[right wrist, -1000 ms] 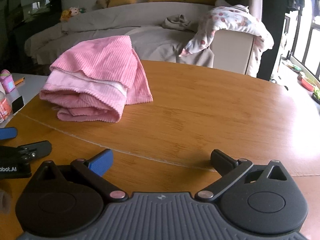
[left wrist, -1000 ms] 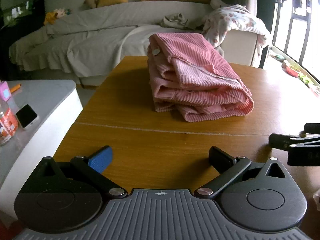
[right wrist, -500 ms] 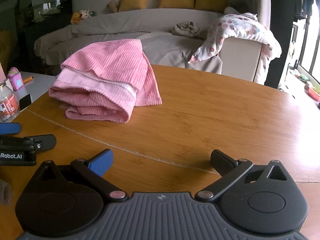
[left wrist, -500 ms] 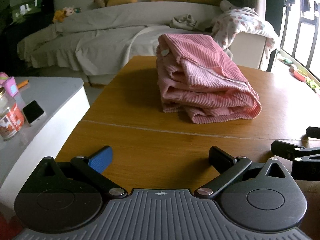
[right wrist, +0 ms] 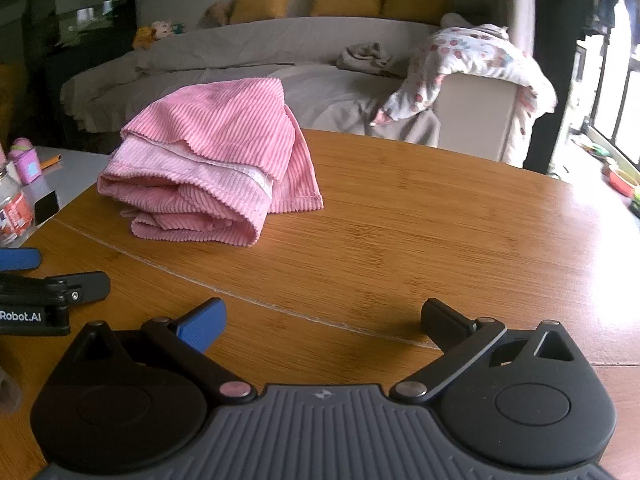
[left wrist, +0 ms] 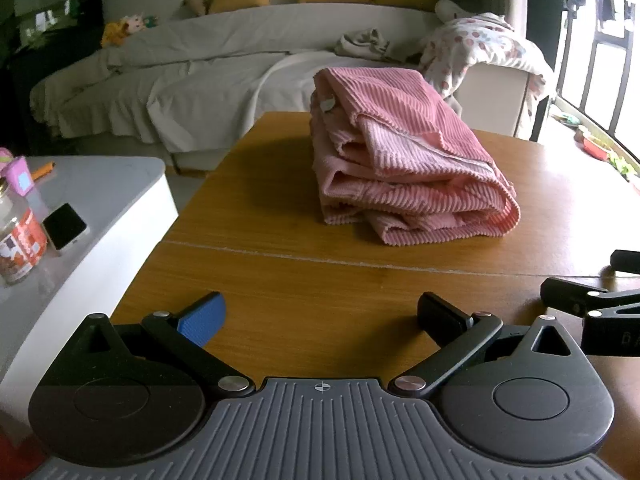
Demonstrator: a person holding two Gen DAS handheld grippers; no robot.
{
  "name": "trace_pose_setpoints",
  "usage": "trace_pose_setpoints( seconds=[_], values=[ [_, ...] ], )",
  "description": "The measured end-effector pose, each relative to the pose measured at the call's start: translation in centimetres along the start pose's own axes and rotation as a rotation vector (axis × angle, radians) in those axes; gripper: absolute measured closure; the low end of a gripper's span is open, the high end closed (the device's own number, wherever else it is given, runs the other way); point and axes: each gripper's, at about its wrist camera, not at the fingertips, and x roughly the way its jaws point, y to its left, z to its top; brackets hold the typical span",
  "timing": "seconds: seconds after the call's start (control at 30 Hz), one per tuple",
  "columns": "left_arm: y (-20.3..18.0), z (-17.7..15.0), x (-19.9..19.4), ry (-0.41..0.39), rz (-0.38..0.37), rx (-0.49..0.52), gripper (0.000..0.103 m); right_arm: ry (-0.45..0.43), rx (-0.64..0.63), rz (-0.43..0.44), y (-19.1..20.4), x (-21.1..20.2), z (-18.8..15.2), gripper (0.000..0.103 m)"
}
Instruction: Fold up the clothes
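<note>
A pink corduroy garment (left wrist: pixel 404 160) lies folded in a thick bundle on the wooden table (left wrist: pixel 280 280); the right wrist view has the same garment (right wrist: pixel 212 168) at the left of the table (right wrist: pixel 440 240). My left gripper (left wrist: pixel 320 316) is open and empty, well short of the bundle. My right gripper (right wrist: pixel 324 320) is open too, with nothing between its fingers, and stands to the right of the bundle. Each gripper shows at the edge of the other's view: the right gripper (left wrist: pixel 596 288), the left gripper (right wrist: pixel 52 276).
A white side table (left wrist: pixel 100 200) stands left of the wooden table with a jar (left wrist: pixel 16 240), a phone (left wrist: pixel 64 226) and a pink cup (left wrist: pixel 18 172). Behind is a covered sofa (left wrist: pixel 200 76) with yellow cushions and a spotted blanket (left wrist: pixel 480 44). Windows lie to the right.
Both grippers have drifted slightly back and up from the bundle, and the views shifted a little. The garment has not moved, and both grippers stay open.
</note>
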Motion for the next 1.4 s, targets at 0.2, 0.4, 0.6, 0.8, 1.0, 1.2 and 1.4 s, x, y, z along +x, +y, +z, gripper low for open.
trace_pose_setpoints(
  seconds=[0.2, 0.4, 0.6, 0.8, 1.0, 1.2, 1.4],
  values=[
    [2.6, -0.9, -1.1, -0.004, -0.062, 0.028, 0.000, -0.002, 0.098, -0.124, 2.4, -2.2, -1.8, 0.000],
    [2.5, -1.6, -2.1, -0.012, -0.095, 0.036, 0.000, -0.002, 0.116, -0.132, 2.0, -2.7, -2.2, 0.000],
    [2.4, -1.5, -1.8, -0.008, -0.088, 0.053, 0.000, -0.003, 0.115, -0.136, 2.6, -2.8, -2.4, 0.000],
    [2.3, -1.4, -1.6, -0.006, -0.082, 0.056, 0.000, -0.003, 0.116, -0.135, 2.3, -2.7, -2.4, 0.000],
    [2.1, -1.5, -1.6, -0.003, -0.070, 0.058, 0.000, -0.002, 0.116, -0.134, 2.2, -2.7, -2.4, 0.000],
    [2.4, -1.6, -1.6, -0.006, -0.066, 0.045, 0.000, -0.003, 0.117, -0.135, 2.3, -2.7, -2.4, 0.000],
    [2.4, -1.3, -1.4, -0.003, -0.062, 0.052, 0.000, -0.003, 0.116, -0.134, 2.2, -2.7, -2.4, 0.000]
  ],
)
